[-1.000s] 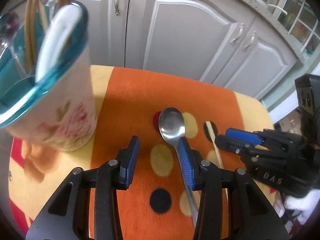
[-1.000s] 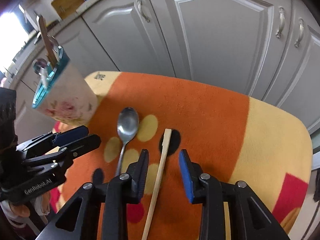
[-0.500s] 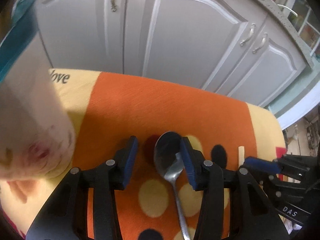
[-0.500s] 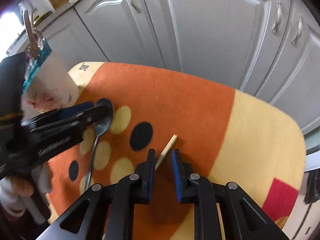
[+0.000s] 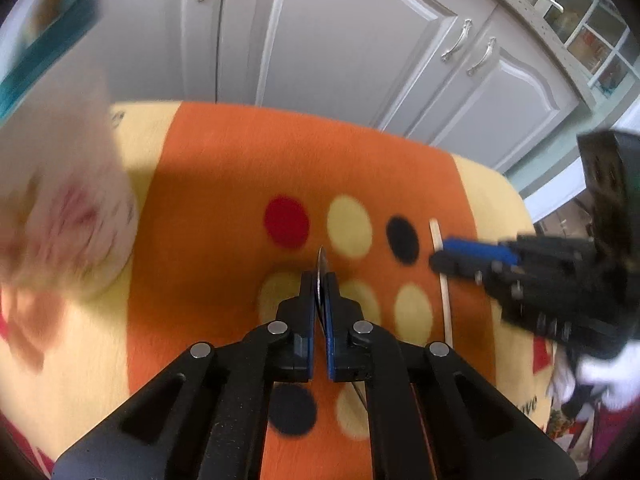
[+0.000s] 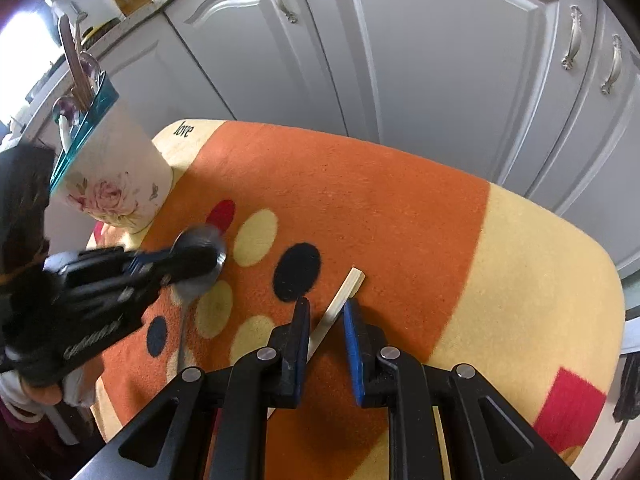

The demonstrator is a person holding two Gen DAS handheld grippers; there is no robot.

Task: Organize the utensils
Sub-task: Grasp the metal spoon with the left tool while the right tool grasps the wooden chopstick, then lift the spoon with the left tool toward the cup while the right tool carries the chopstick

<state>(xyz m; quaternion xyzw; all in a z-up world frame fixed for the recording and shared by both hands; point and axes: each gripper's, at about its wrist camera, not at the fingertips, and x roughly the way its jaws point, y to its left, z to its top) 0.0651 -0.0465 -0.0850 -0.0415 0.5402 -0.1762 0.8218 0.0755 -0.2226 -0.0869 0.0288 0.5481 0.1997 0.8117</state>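
Left gripper (image 5: 319,280): jaws pressed nearly together on the spoon (image 5: 321,264), which stands edge-on between the blue pads (image 5: 308,312); only a thin sliver of the bowl pokes past the tips.
Spoon from the right wrist view: bowl (image 6: 202,254) blurred, partly covered by the left gripper's fingers; handle runs down over the cloth toward the near edge.
Right gripper (image 6: 326,316): jaws narrowly apart, straddling the chopstick (image 6: 340,300) without clearly pinching it; whether the left pad touches the stick is hard to tell.
Chopstick: lies flat on the cloth (image 6: 380,200), its far end free beside the black dot, its near end hidden under the gripper.
Cup (image 6: 110,184): stands on the cloth's far left corner, holding other utensils; badly blurred and cut off in the left wrist view.
Room: bare orange and yellow cloth lies beyond both grippers up to the far edge; cabinets (image 6: 420,60) rise just behind it.
Right edge: cloth rounds off close to the right gripper's side.
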